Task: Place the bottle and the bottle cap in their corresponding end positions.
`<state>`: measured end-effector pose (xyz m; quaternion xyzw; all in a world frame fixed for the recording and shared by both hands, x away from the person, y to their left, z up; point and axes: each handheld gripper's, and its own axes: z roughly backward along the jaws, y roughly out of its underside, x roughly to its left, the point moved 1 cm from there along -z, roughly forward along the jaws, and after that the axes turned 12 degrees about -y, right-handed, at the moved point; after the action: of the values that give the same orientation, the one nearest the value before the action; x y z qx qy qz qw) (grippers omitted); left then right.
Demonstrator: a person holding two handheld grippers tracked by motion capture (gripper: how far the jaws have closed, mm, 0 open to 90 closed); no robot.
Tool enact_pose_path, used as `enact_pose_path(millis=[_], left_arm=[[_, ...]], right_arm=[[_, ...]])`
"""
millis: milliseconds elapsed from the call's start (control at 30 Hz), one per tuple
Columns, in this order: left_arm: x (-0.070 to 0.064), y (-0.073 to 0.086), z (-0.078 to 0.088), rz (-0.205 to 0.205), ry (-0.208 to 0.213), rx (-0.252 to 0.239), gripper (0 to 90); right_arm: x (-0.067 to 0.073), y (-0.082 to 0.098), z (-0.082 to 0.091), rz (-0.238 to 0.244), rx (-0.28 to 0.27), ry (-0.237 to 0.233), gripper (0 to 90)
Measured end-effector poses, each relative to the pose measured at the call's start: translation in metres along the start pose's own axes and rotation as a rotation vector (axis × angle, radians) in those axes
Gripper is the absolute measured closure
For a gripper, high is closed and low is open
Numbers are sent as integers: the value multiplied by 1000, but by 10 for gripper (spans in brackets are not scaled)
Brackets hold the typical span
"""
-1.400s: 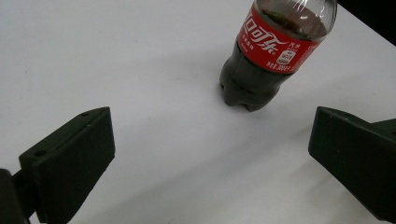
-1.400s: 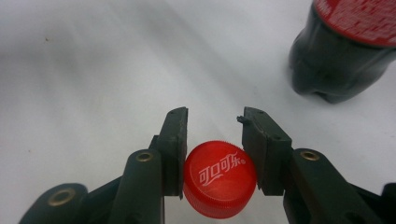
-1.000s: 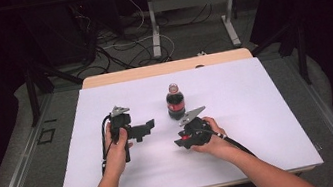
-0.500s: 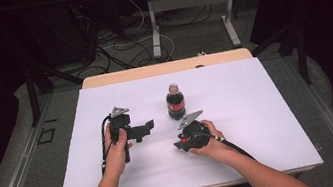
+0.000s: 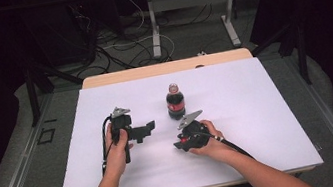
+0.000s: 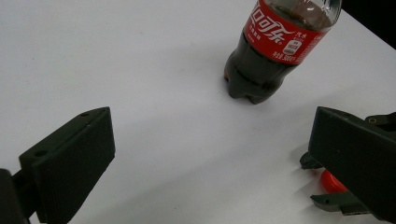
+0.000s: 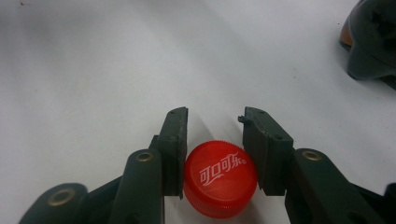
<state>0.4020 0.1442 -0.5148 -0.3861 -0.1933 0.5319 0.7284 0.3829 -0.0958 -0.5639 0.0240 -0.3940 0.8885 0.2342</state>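
Red ribbed plastic screw cap pinched between right gripper pads low in frame, probably for screwing onto capless dark cola bottle with red label at table centre, left gripper gaping empty, seemingly ready to steady it.

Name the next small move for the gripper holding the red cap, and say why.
Probably lift the right gripper and carry the red cap toward the cola bottle. Its fingers are already shut on the cap, which sits low by the white table, and the bottle stands upright with its neck uncapped. The left gripper waits open beside the bottle.
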Motion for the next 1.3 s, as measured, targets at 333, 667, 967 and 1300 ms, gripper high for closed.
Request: enact_pose_path(millis=[333,667,967,1300], left_arm=[[1,1,0,-1,-3,6,6],[5,2,-1,7,-11,9,6],[9,2,-1,15,-19,15,6],[16,2,0,36,-42,7,6]], right_arm=[[-2,-2,4,0,-33,8,430],[-11,-6,26,-6,-103,43,371],[-30,-5,53,-97,-194,97,272],[-53,1,92,-197,-230,243,57]])
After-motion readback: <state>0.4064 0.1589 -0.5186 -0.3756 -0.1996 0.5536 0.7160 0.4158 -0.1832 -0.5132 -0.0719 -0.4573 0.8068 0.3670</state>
